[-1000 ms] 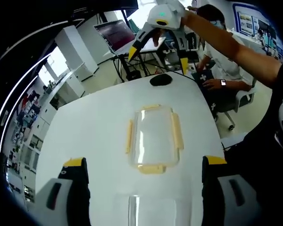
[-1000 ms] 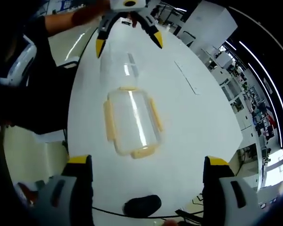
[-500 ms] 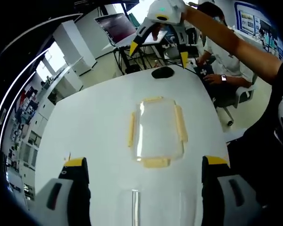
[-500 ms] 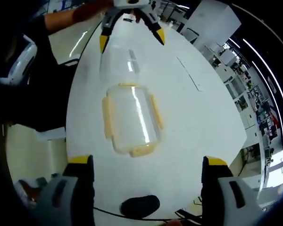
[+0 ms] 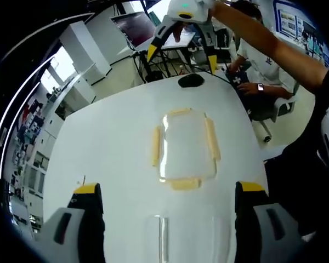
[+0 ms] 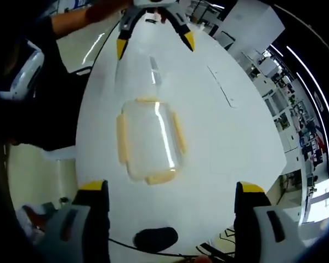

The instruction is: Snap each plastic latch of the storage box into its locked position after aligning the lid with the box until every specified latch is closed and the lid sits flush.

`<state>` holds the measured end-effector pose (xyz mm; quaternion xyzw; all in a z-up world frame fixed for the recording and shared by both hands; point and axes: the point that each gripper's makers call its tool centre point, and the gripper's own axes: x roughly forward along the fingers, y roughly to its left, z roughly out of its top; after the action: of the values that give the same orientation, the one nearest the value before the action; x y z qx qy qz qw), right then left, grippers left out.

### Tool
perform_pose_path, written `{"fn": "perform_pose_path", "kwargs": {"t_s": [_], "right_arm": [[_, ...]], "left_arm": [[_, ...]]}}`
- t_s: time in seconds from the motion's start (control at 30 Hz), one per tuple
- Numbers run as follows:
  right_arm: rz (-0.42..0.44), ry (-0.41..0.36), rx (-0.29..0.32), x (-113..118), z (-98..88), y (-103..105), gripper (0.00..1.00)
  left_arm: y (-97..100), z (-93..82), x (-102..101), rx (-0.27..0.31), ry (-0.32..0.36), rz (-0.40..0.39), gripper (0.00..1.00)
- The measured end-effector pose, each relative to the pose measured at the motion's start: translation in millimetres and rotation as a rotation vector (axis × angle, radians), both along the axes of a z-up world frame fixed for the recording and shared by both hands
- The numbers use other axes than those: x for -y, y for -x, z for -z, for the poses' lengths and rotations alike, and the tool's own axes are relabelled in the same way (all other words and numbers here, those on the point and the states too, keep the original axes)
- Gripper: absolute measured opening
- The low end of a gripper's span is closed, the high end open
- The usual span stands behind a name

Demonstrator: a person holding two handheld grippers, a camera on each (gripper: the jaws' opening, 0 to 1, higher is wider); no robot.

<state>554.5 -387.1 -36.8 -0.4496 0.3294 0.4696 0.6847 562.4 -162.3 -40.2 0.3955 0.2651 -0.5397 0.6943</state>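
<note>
1. in my left gripper view, the clear lid (image 5: 186,147) with its four yellow latches (image 5: 210,138) lies flat on the white table (image 5: 109,142), well ahead of my left gripper (image 5: 167,200).
2. my left gripper's jaws stand wide apart with nothing between them, above the table.
3. the clear box (image 5: 189,241) sits just in front of my left gripper, between the jaws and the lid, apart from the lid.
4. my right gripper (image 5: 181,38) hangs over the far edge of the table, jaws spread and holding nothing.
5. in my right gripper view, the lid (image 6: 148,139) lies between my right gripper (image 6: 170,203) and the box (image 6: 140,71).
6. a black mouse (image 6: 155,239) rests on the table near my right gripper's jaws.
7. a seated person (image 5: 257,71) is beside the table.
</note>
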Motion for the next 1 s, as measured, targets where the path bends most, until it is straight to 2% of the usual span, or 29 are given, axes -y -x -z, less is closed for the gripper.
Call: {"fn": "perform_pose_path", "kwargs": {"t_s": [0.23,0.47,0.6,0.77,1.0], "right_arm": [[-0.009,0.024,-0.028,3,3.7,6,0.94],[0.003,0.057,-0.031,10,-17.6,6,0.94],[-0.003,0.063,-0.036,9,-24.9,4,0.93],[-0.012,0.076,-0.044,6,-23.5,5,0.92],[-0.028,0.074,-0.044,2,-22.2,5,0.92]], "left_arm": [[-3.4,-5.9,1,0.003,-0.009,0.005,0.98],[-5.9,-22.3,-5,-0.003,-0.062,-0.01,0.99],[-4.1,-30.6,1,0.001,-0.053,-0.005,0.99],[-3.4,-26.9,3,0.007,-0.072,0.004,0.98],[-6.9,-28.3,4,0.012,-0.065,-0.001,0.98]]}}
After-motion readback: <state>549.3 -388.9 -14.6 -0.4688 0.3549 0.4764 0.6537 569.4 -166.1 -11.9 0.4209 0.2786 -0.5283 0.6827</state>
